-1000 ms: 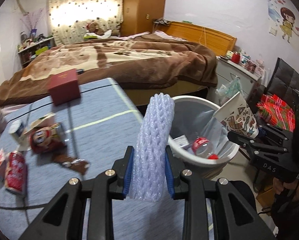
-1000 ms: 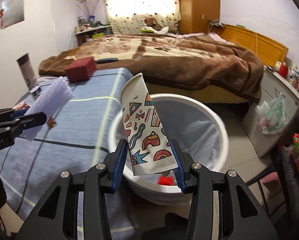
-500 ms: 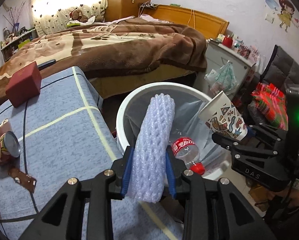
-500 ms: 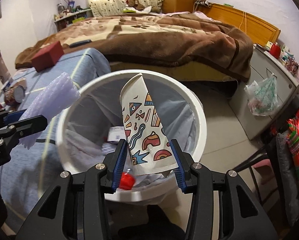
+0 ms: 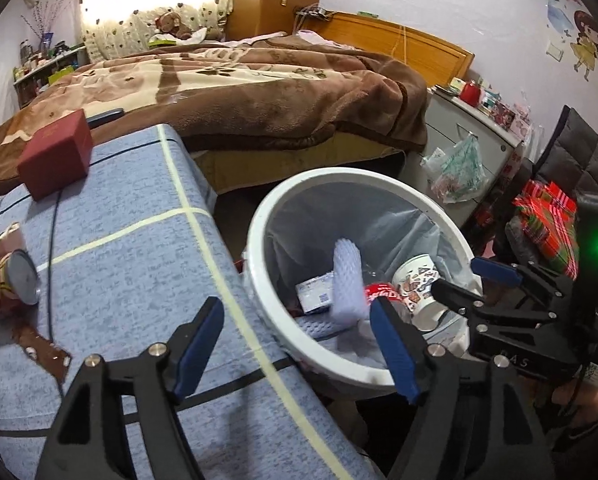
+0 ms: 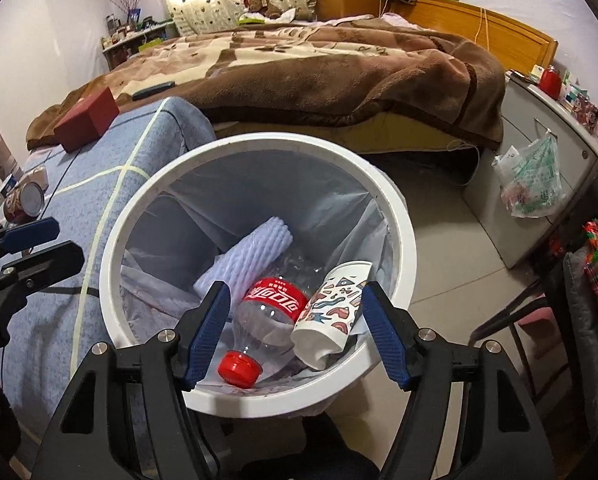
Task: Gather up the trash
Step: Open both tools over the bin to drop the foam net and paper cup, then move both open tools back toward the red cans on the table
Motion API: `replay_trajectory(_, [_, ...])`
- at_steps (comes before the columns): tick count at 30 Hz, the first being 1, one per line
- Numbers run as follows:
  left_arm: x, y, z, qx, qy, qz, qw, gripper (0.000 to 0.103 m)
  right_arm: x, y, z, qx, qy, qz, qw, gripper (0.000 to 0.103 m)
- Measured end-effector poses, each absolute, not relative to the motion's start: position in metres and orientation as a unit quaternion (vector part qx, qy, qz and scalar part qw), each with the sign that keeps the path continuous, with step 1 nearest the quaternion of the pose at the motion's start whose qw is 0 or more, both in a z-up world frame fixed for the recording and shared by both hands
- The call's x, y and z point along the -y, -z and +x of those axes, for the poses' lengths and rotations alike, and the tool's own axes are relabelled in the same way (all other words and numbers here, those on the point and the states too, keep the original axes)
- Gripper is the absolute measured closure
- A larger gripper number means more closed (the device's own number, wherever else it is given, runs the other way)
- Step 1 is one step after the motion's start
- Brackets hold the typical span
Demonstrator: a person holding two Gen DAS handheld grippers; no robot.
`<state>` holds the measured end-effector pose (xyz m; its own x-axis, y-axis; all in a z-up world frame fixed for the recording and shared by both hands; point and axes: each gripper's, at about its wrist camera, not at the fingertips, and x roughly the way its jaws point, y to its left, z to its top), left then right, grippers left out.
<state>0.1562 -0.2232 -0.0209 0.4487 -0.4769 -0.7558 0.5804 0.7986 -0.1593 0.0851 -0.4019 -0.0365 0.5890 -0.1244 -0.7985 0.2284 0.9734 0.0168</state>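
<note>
A white trash bin [image 5: 259,280] [image 6: 399,216] with a clear liner stands beside the blue-covered table [image 5: 119,264]. Inside lie a white foam net sleeve [image 5: 347,276] [image 6: 251,256], a patterned paper cup [image 5: 417,284] [image 6: 335,312] and a red-labelled plastic bottle [image 6: 271,312]. My left gripper [image 5: 299,344] is open and empty over the bin's near rim. My right gripper [image 6: 297,332] is open and empty above the bin; it also shows in the left wrist view [image 5: 465,284]. A can [image 5: 7,280] and wrappers [image 5: 43,348] lie on the table at left.
A dark red box [image 5: 55,156] sits at the table's far end. A bed with a brown blanket [image 5: 259,92] lies behind. A grey cabinet [image 6: 539,168] with a hanging plastic bag [image 6: 533,176] stands right of the bin, and a chair with red plaid cloth [image 5: 547,220] is nearby.
Both grippers opened. The foam sleeve dropped from my left gripper and the paper cup from my right gripper into the bin.
</note>
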Motion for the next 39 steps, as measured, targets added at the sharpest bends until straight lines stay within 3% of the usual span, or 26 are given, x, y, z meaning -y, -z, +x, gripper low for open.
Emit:
replay_trajectory(17, [0.136,-0.007,0.14,-0.384,0.259,0.029,0.886,0.016,0.358,0.012,0.082,-0.391,0.083,0.065,0.914,0.033])
replay_trajectory(27, [0.044,-0.012,0.132,-0.36,0.194,-0.01,0.913,0.008,0.299,0.002,0.093,-0.367,0.023,0.048,0.929,0.033])
replay_trajectory(39, [-0.063,0.0,0.135,-0.361,0.109,-0.038,0.926,0.007,0.225,0.008,0.119,-0.379,-0.048,-0.009,0.924,0.033])
